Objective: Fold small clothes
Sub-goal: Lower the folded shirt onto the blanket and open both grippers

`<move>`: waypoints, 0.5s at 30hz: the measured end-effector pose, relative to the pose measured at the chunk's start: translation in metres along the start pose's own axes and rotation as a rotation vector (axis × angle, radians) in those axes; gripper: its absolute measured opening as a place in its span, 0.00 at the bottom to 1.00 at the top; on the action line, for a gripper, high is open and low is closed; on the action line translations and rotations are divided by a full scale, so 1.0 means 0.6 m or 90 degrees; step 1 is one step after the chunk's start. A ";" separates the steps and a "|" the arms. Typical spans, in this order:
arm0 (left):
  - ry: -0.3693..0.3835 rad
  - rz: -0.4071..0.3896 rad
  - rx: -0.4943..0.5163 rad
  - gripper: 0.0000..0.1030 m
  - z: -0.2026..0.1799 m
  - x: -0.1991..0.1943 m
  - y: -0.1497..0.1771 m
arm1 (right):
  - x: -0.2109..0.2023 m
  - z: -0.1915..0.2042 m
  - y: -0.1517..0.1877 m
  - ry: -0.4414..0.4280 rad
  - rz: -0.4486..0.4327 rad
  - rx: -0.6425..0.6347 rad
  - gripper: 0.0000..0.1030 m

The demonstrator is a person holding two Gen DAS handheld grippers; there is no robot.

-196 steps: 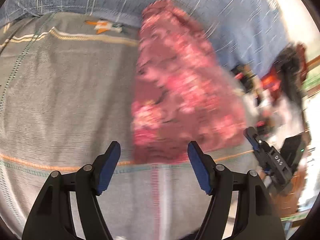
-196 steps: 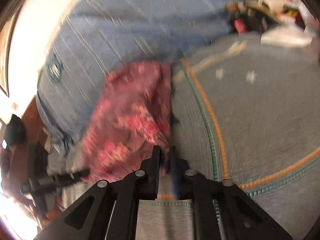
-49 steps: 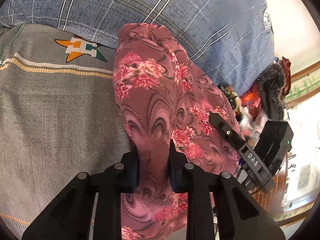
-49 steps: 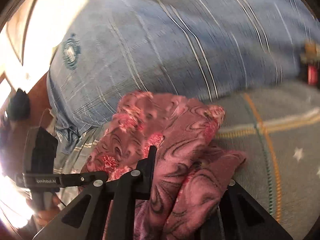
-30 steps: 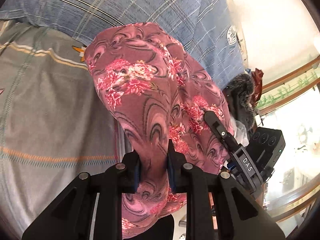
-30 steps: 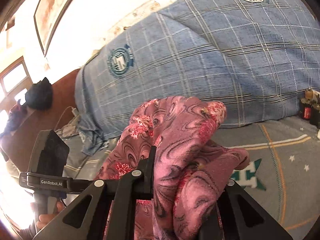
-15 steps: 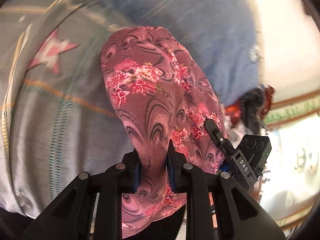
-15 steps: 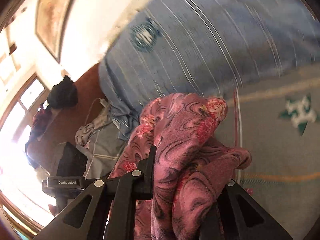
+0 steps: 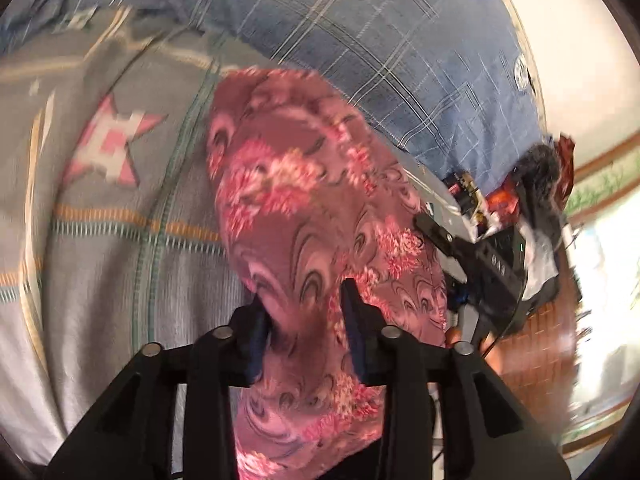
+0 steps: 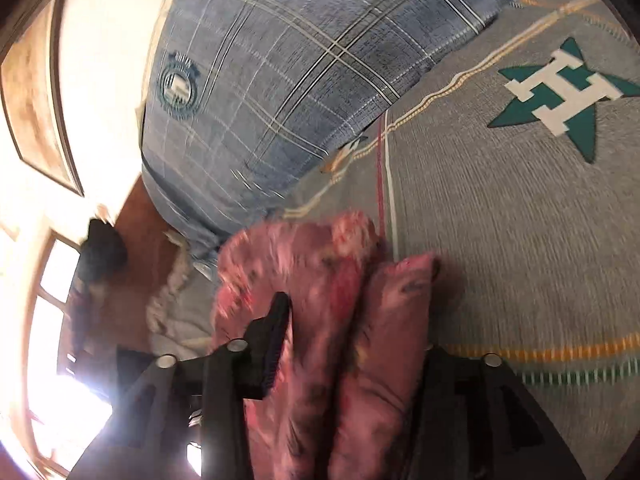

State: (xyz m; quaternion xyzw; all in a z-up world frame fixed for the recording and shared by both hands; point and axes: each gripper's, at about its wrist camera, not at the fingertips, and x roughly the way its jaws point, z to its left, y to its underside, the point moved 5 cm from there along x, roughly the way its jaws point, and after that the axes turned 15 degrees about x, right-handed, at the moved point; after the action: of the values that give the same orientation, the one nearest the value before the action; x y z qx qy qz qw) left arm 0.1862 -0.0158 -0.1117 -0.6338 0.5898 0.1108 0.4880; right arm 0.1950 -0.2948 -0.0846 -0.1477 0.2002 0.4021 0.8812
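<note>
A maroon garment with pink flowers (image 9: 304,208) hangs bunched between both grippers above the grey bed cover (image 9: 100,280). My left gripper (image 9: 306,308) has its jaws parted a little with the cloth bunched between them. In the right wrist view the same garment (image 10: 320,320) drapes over my right gripper (image 10: 352,320). Its left finger (image 10: 276,320) shows beside the cloth and its right finger is hidden under a fold. The right jaws stand wide apart. The right gripper also shows in the left wrist view (image 9: 472,256), beyond the cloth.
A blue plaid quilt (image 10: 280,80) lies heaped along the back of the bed. The grey cover (image 10: 520,240) bears a green star and orange stripes. Clutter and a dark furry object (image 9: 536,176) sit at the bed's right end. A wooden headboard (image 10: 132,232) and a window are at left.
Both grippers have swung over the bed cover with the garment. The jaws of both have widened around the cloth since half a second ago, and the cloth looks blurred and slack.
</note>
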 end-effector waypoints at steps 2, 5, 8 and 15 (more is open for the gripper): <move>-0.027 0.009 -0.003 0.35 0.006 0.017 -0.018 | 0.008 0.018 -0.008 0.020 -0.003 -0.032 0.21; -0.042 0.004 -0.014 0.35 0.021 0.031 -0.033 | -0.020 0.084 -0.003 0.006 -0.073 -0.164 0.14; -0.073 0.011 -0.022 0.42 0.040 0.054 -0.037 | -0.023 0.102 0.003 0.049 -0.121 -0.248 0.13; -0.096 -0.010 0.002 0.56 0.047 0.015 -0.017 | -0.020 0.026 -0.028 0.177 -0.122 -0.176 0.33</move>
State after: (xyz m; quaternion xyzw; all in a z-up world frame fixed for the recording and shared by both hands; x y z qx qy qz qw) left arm 0.2100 -0.0021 -0.1273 -0.6275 0.5464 0.1535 0.5329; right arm 0.2044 -0.3065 -0.0637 -0.3397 0.2478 0.3157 0.8506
